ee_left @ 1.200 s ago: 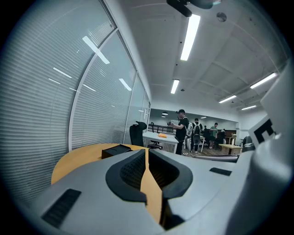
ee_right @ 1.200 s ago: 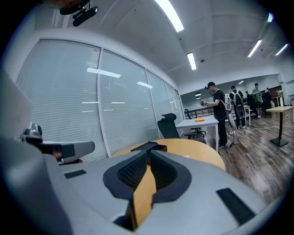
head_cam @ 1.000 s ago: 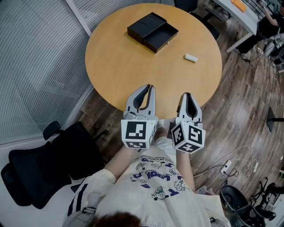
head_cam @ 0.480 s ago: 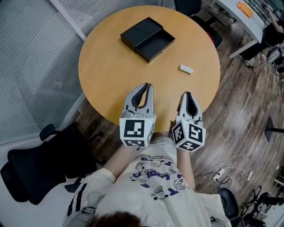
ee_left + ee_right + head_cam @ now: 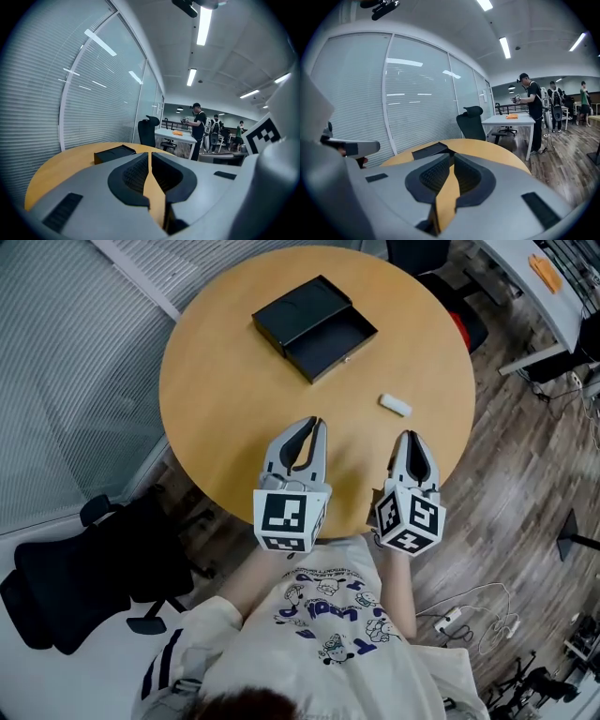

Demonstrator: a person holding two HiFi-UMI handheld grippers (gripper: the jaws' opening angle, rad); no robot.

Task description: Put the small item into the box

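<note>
While left tool (image 5: 317, 423) and right tool (image 5: 413, 435) hover at six o'clock of the bench (image 5: 225, 399), jaws together and empty, the item (image 5: 395, 405) lies at four o'clock and the box (image 5: 314, 315) at twelve. Likely the reach step: right tool must open over the item.

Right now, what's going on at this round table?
A person holds a left hand-held gripper and a right hand-held gripper over the near edge of the round table, both shut and empty. The small white item lies untouched just ahead of the right one. The black box sits farther back, open.
</note>
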